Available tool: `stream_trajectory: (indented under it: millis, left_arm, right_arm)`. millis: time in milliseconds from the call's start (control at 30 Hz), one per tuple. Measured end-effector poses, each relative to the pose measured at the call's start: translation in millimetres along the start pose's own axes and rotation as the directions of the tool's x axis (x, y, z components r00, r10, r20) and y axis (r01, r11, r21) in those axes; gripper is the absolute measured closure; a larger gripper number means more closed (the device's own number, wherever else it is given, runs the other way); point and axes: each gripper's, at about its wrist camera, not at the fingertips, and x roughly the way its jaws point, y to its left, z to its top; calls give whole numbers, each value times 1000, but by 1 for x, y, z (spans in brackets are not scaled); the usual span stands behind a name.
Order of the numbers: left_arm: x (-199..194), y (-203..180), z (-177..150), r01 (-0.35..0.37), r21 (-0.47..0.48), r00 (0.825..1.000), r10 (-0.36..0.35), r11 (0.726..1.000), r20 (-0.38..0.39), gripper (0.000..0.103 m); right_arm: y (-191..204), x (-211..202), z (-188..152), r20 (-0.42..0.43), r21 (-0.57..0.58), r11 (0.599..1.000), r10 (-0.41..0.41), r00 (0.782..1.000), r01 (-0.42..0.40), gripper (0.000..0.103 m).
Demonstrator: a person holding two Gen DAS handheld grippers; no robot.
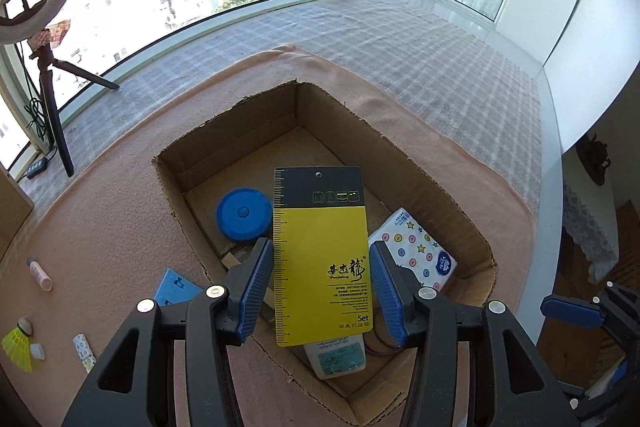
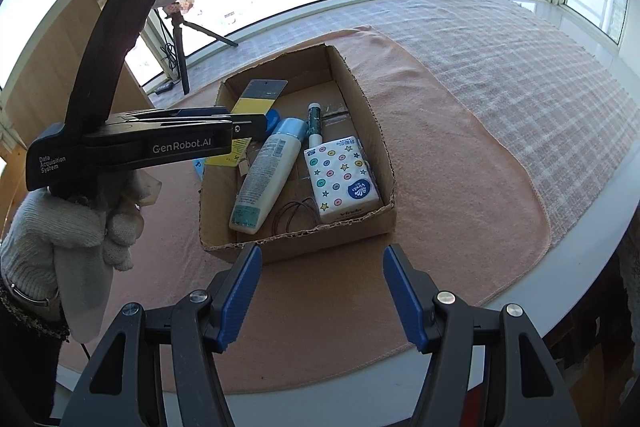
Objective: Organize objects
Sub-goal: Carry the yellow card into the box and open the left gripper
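Above the open corrugated cardboard box [image 1: 400,163], the left gripper [image 1: 320,287] holds a flat, stiff yellow-and-black card [image 1: 320,251], its ribbed blue jaws clamped on the card's long edges. Inside the box lie a round blue disc [image 1: 243,213], a smooth white bottle [image 2: 266,173], a slim tube [image 2: 314,123] and a printed tissue pack [image 2: 340,177]. The right gripper [image 2: 322,291] hovers over the fuzzy peach cloth [image 2: 460,167] covering the table, jaws open and empty.

The left tongs [image 2: 256,129] carry "GenRobot.AI" and "Data Acquisition System" in white on their black side. The yellow-and-black card [image 1: 320,255] reads "Set" at its lower right corner. The tissue pack [image 2: 342,179] shows "Vinda".
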Motion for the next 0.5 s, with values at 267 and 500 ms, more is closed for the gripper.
stream_trajectory:
  millis: [267,500]
  left_arm:
    - [-14,10,-4,2,-38,1000,-1,999,13,28]
    - [-35,37,-20,-44,-74,999,46,996,20,28]
  right_arm:
    - [9,2,1,-8,-13,1000,8,1000,-9,40]
    - [29,9,4,-18,-43,998,36,999,-37,39]
